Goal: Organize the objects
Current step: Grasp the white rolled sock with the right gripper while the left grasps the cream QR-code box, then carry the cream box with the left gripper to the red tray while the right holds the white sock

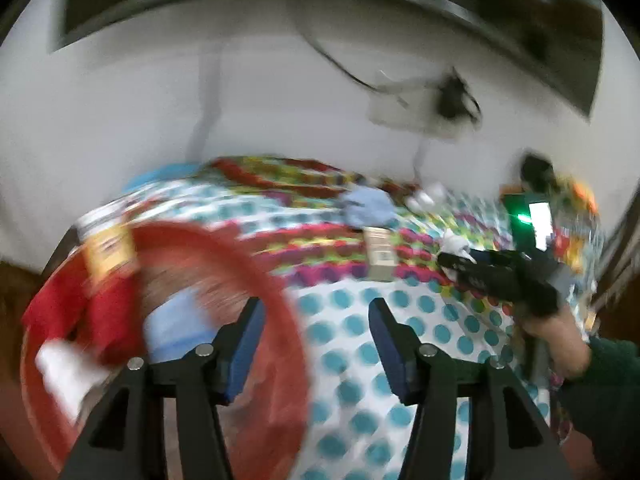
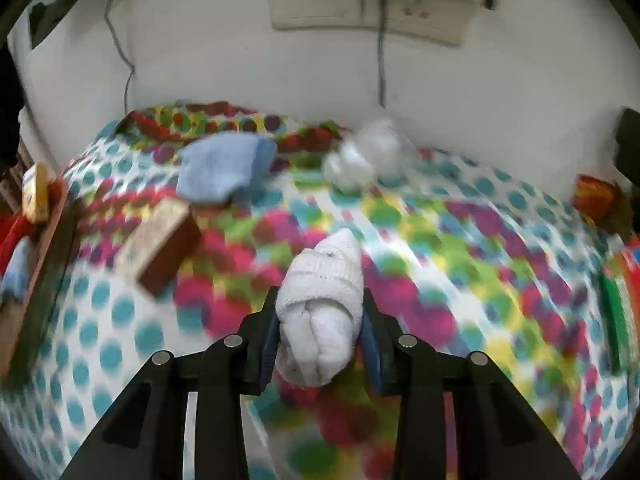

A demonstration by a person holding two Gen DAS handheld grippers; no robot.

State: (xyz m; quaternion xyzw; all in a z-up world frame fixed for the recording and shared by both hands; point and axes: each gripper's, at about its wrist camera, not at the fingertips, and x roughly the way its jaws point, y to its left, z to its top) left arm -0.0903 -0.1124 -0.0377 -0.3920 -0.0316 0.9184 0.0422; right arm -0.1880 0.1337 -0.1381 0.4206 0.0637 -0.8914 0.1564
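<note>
**Ana:** Covering nearly everything ahead of both grippers is a bedspread (image 2: pixel 460 248) printed with teal and multicoloured dots; it is the surface where the loose things lie.

**Ben:** And the next largest thing?

**Ana:** A red basin (image 1: pixel 280 292), blurred, its rim passing under the left finger of the left gripper (image 1: pixel 316 320). Red cloth, a pale blue piece and a yellow box already sit inside, so I judge it is the collecting place.

**Ben:** Is that gripper holding anything?

**Ana:** No. Its fingers stand wide apart with nothing between them, probably waiting beside the basin.

**Ben:** What about the right one?

**Ana:** The right gripper (image 2: pixel 320 320) is closed on a rolled white sock (image 2: pixel 320 292), pinched at its middle so the rounded end sticks out forward past the fingertips. The squeeze keeps the soft roll from unravelling.

**Ben:** What lies beyond those fingertips?

**Ana:** Ahead and to the left, a folded blue cloth (image 2: pixel 224 172), with a brown box (image 2: pixel 164 244) nearer. Ahead and slightly right, a crumpled white bundle (image 2: pixel 364 156) near the wall. All look not yet sorted.
</note>
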